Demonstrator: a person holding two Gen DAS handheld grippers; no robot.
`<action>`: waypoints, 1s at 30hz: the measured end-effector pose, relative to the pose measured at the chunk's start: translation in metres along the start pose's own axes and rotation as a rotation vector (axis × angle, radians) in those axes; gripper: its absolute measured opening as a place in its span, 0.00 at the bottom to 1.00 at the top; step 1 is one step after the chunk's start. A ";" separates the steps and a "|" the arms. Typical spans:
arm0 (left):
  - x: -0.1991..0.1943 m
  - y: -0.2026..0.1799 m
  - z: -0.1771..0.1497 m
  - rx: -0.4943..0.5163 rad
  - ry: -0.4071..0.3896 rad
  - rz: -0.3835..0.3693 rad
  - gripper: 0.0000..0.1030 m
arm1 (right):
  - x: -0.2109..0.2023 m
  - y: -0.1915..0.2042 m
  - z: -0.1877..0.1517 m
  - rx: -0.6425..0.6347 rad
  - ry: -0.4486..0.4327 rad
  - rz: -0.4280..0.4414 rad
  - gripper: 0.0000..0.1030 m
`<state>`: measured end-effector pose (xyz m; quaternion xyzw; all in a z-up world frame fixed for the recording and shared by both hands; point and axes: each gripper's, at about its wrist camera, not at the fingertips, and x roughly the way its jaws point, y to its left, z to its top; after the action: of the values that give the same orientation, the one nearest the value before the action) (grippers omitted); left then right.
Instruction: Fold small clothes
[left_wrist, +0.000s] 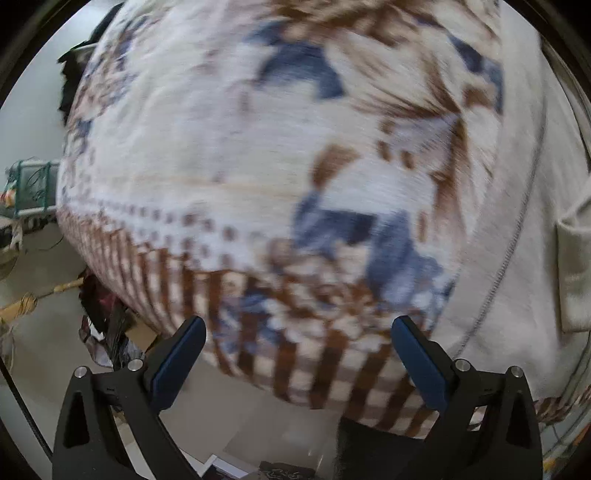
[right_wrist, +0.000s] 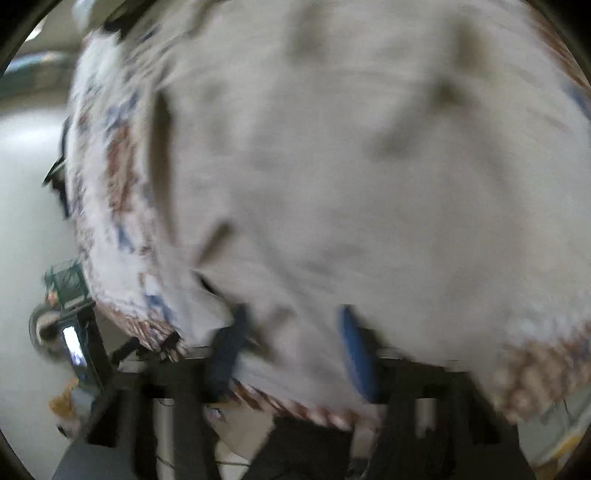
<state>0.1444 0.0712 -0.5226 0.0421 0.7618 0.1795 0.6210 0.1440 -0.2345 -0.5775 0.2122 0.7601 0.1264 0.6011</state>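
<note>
Close ahead of both wide-spread jaws, patterned garment (left_wrist: 258, 166), blurred.

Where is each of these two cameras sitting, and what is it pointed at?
Left wrist: sits on the left gripper, looks along its open blue fingers at the patterned sweater.
Right wrist: sits on the right gripper, looks at the sweater's plain cream side; blurred fingers spread with cloth between.
Shared: the same sweater fills both.
</note>
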 end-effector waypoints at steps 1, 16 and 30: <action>-0.002 0.002 -0.001 -0.004 -0.003 0.005 1.00 | 0.010 0.013 0.003 -0.023 0.008 -0.004 0.28; 0.007 -0.022 0.003 0.195 -0.069 -0.346 0.99 | -0.011 -0.005 -0.059 0.055 -0.026 -0.093 0.48; 0.028 -0.063 -0.034 0.222 -0.024 -0.555 0.97 | -0.052 -0.208 -0.152 0.596 -0.111 0.036 0.59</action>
<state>0.1155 0.0130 -0.5634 -0.0978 0.7518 -0.0820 0.6469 -0.0283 -0.4326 -0.5882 0.3993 0.7256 -0.1031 0.5508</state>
